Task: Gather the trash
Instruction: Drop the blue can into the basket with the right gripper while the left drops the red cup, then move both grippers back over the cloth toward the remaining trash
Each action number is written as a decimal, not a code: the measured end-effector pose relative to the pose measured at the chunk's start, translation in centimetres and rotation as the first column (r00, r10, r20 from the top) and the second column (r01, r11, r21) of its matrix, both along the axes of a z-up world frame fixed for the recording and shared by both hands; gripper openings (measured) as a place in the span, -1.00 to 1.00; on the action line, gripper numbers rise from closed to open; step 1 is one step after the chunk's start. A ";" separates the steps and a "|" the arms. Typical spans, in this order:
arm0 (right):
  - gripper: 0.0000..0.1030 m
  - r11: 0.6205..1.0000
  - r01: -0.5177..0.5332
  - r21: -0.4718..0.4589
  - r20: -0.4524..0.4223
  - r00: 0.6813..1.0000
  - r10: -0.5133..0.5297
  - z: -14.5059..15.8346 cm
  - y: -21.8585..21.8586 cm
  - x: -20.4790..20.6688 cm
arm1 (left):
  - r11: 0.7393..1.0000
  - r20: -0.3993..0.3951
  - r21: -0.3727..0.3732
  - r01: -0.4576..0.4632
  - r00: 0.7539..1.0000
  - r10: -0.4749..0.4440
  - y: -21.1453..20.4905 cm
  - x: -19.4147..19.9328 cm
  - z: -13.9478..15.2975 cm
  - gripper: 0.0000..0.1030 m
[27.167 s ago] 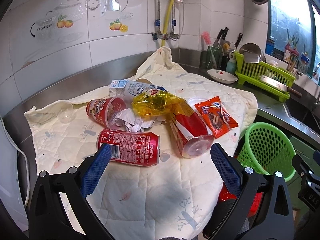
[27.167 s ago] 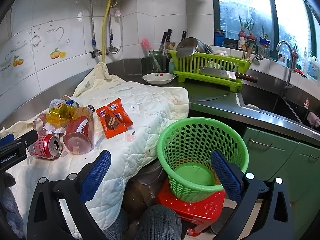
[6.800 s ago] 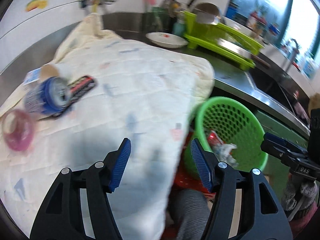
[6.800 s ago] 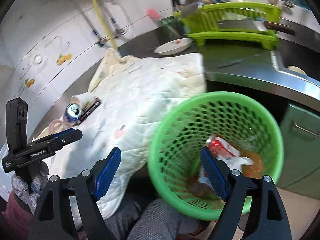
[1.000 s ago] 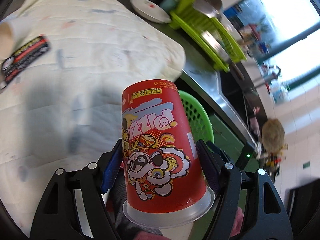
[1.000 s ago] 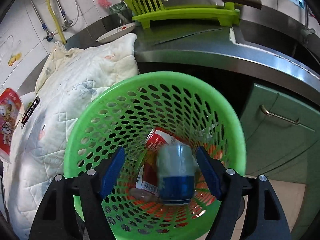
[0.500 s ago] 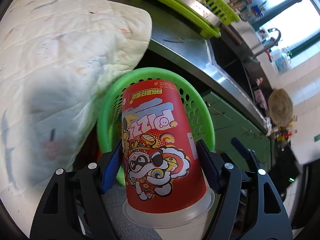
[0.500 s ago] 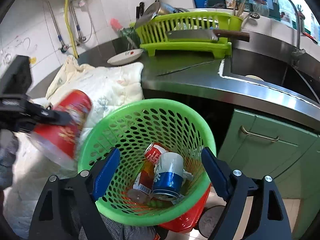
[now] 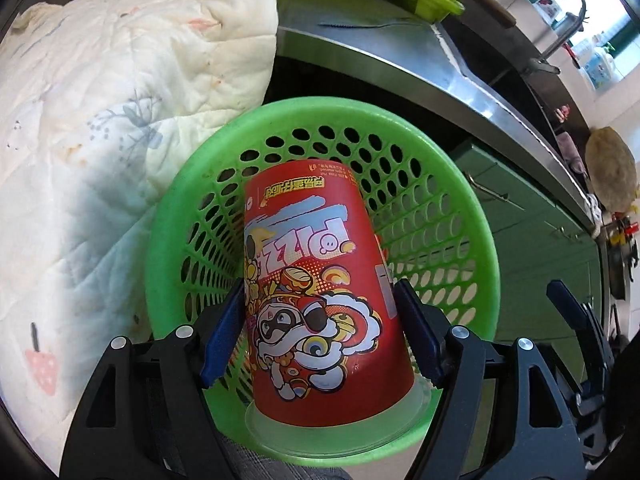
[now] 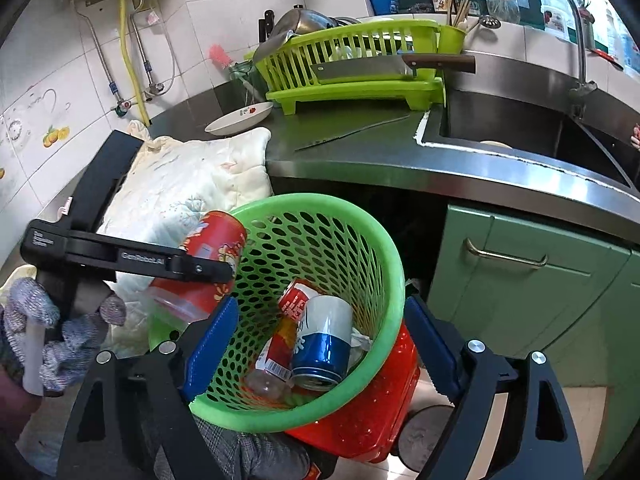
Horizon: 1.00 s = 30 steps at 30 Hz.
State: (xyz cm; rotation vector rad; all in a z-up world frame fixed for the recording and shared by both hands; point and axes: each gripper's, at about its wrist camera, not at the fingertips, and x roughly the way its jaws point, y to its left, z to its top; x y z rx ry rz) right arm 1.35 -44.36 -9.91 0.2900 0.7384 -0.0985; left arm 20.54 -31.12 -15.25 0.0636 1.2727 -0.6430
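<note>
Holding the red paper cup (image 9: 320,280) clamped mid-wall in my left gripper (image 9: 320,328) above the green basket (image 9: 472,216); light, crushable, so grip gently. Right gripper (image 10: 320,344) jaws apart.

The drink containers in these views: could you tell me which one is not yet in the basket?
The red cartoon-print cup, clamped in the left gripper at the green basket rim; the blue-and-white can and red can lie inside.
</note>
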 end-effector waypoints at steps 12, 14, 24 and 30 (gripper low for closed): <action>0.59 1.000 -0.022 0.005 0.002 1.000 0.022 -0.1 0.9 0.1 | 0.999 0.038 -0.037 -0.022 0.999 0.024 2.3 -0.4 1.5 0.52; 0.62 1.000 -0.025 0.006 0.007 1.000 0.025 0.2 1.2 0.1 | 0.999 0.052 -0.040 -0.031 0.998 0.033 2.8 -0.8 2.1 0.52; 0.63 0.996 -0.084 0.000 0.036 0.996 0.084 2.2 4.4 1.2 | 0.992 0.127 -0.060 -0.111 0.985 0.118 9.3 -2.4 6.1 0.52; 0.64 0.990 -0.144 0.004 0.042 0.989 0.143 3.2 7.4 3.0 | 0.981 0.160 -0.062 -0.186 0.968 0.193 14.4 -2.6 7.6 0.52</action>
